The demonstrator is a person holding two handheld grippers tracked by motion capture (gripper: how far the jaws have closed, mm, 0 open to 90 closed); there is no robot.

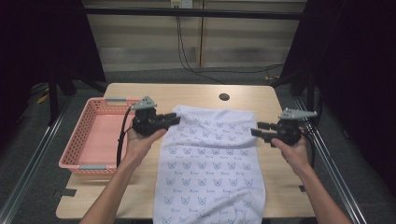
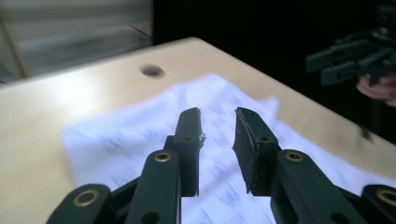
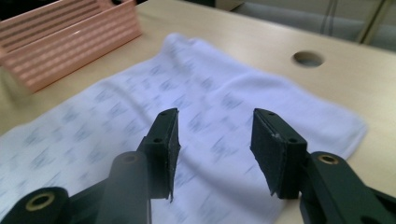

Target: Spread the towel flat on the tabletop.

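Even overhead light falls on the table (image 1: 140, 196), while its surroundings sink into darkness. Both gripper views are motion-blurred: the cloth (image 3: 140, 107) print smears, though the jaws stay sharp.

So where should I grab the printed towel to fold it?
Pinch the towel's two far corners, one per claw, each coming down from its own side: it lies flat, its far edge bare near the table's hole, its near end hanging over the table edge.
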